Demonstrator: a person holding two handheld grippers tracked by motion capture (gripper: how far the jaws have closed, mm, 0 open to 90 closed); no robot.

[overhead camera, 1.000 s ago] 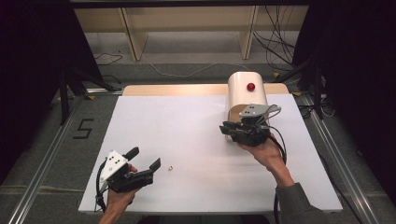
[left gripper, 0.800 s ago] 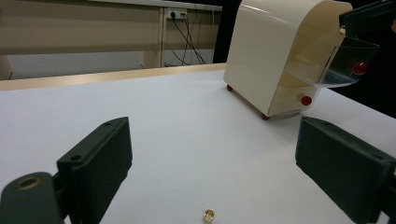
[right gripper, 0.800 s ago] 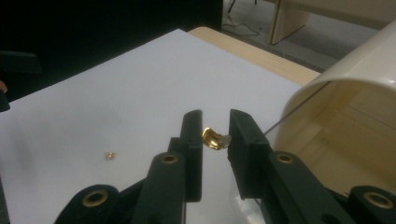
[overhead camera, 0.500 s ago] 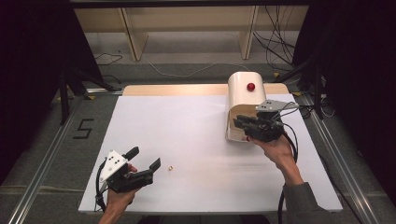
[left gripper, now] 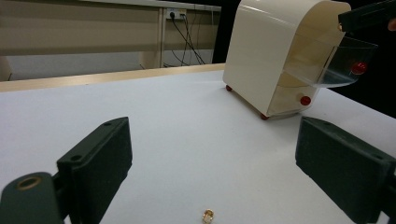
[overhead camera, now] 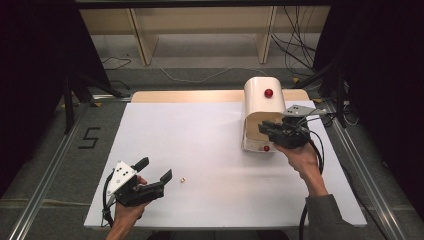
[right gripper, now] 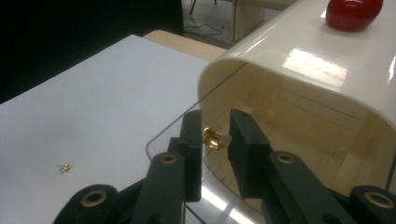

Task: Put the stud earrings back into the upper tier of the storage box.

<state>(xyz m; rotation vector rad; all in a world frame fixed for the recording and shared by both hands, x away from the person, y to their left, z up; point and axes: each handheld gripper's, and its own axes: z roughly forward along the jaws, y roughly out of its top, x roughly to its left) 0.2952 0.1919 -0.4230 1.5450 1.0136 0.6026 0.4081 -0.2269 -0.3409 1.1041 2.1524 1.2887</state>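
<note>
Evidently the right gripper [right gripper: 215, 140] pinches a small gold earring [right gripper: 212, 138] between its jaws, poised over the tilted-out clear drawer [left gripper: 337, 65] of the cream jewellery box [overhead camera: 262, 107], presumably to drop it in. The earring is tiny, shiny, with a pale bead. The left gripper [overhead camera: 152, 172] rests with jaws spread, a second gold earring [overhead camera: 183, 179] just beyond them on the white table [overhead camera: 200, 135].

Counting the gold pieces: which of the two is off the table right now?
The gold piece pinched between the right gripper fingers at the cream box; the other gold piece lies on the white table.
</note>
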